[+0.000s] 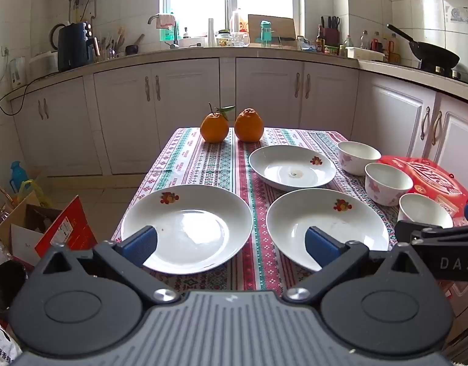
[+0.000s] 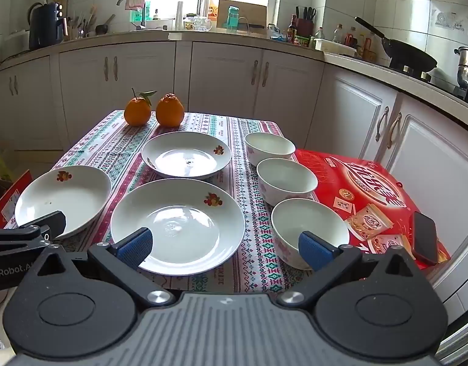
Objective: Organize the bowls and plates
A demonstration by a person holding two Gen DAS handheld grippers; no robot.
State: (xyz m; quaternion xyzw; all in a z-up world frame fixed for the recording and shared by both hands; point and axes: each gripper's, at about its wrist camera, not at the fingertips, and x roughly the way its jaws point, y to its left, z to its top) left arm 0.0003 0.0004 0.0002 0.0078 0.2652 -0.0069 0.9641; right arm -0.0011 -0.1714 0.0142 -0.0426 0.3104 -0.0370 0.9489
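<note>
**A:** Where do the claws stand over the desk?

**B:** Both are spread wide with nothing between the pads. The left claw [image 1: 231, 244] hangs tilted down above the desk's [image 1: 203, 158] near edge. Its left pad shows over the near rim of the left plate [image 1: 186, 228]; its right pad shows over the near rim of the middle plate [image 1: 327, 225]. Whether either pad touches a rim cannot be told.

**A:** And the right one?

**B:** The right claw [image 2: 225, 248] hangs just to the right, also tilted down. Its left pad lies over the near rim of the middle plate [image 2: 177, 225], its right pad over the near bowl [image 2: 310, 228], with patterned cloth in the gap.

**A:** How are the dishes laid out?

**B:** Three white plates, each with a small fruit print: two side by side at the near edge, and the far plate [image 1: 292, 166] beyond the middle one. None overlaps another. Three white bowls run in a row along the right edge: the near bowl [image 1: 424, 210], the mid bowl [image 1: 388, 183] and the far bowl [image 1: 357, 157], all upright and close together.

**A:** Anything else there?

**B:** Two oranges [image 1: 231, 125] stand just beside each other at the far edge. A red box [image 2: 368, 195] lies right of the bowls, with a phone [image 2: 424, 238] on it.
</note>
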